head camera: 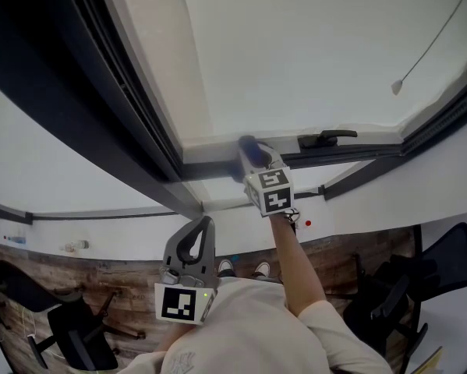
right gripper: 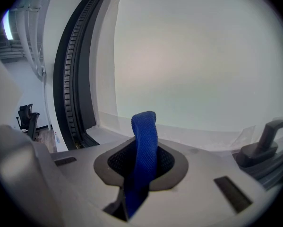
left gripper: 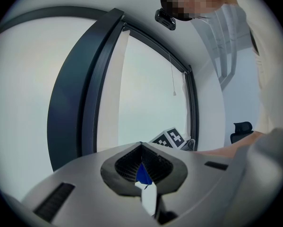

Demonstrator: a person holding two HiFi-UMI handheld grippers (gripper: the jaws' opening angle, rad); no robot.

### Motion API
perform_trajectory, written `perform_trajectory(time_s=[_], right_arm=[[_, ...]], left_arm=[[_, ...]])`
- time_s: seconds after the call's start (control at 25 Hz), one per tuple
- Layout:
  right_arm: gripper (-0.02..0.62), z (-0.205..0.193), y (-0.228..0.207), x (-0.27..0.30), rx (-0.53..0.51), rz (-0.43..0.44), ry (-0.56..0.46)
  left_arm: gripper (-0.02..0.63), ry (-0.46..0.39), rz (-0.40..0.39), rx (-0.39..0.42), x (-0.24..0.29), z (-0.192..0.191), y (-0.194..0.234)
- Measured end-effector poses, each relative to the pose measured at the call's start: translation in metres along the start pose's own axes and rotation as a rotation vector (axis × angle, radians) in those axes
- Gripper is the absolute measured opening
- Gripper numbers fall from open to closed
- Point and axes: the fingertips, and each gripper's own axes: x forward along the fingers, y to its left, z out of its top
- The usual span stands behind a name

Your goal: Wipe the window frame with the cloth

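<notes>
Head view: the right gripper point(head camera: 254, 160) reaches up at frame centre, its jaws clenched on a blue cloth point(head camera: 246, 146) that lies against the dark bottom rail of the window frame point(head camera: 217, 168). The cube point(head camera: 270, 191) behind its jaws carries black-and-white square patterns. A black window handle point(head camera: 325, 139) sits on the same rail just to the right. The left gripper point(head camera: 209, 223) hangs lower, left of centre, well apart from the frame, with its tips together. A blind cord's pull point(head camera: 397, 87) hangs at upper right. Dark office chairs point(head camera: 77, 329) stand on the wood floor at lower left and lower right.

Left gripper view: the left gripper point(left gripper: 143, 167) has its jaws drawn together. A speck of blue shows in the narrow slit between them, and I cannot tell whether it is gripped or only seen through. Beyond, the right gripper's patterned cube point(left gripper: 172, 139) sits low against the window frame point(left gripper: 72, 98).

Right gripper view: the right gripper point(right gripper: 141, 162) pinches the cloth point(right gripper: 144, 145), which stands up between the jaws as a blue strip. The handle point(right gripper: 266, 138) is at lower right, and the frame's ribbed track point(right gripper: 72, 79) runs up the left.
</notes>
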Motion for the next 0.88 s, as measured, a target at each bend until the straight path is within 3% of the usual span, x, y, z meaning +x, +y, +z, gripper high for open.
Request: perform_trajectory(time_s=[0.88], right_arm=[[0.069,-0.011,-0.062,-0.024,0.045,-0.064,0.004]], left_arm=[[0.009,-0.009,-0.004,0.011,0.015,0.006,-0.031]])
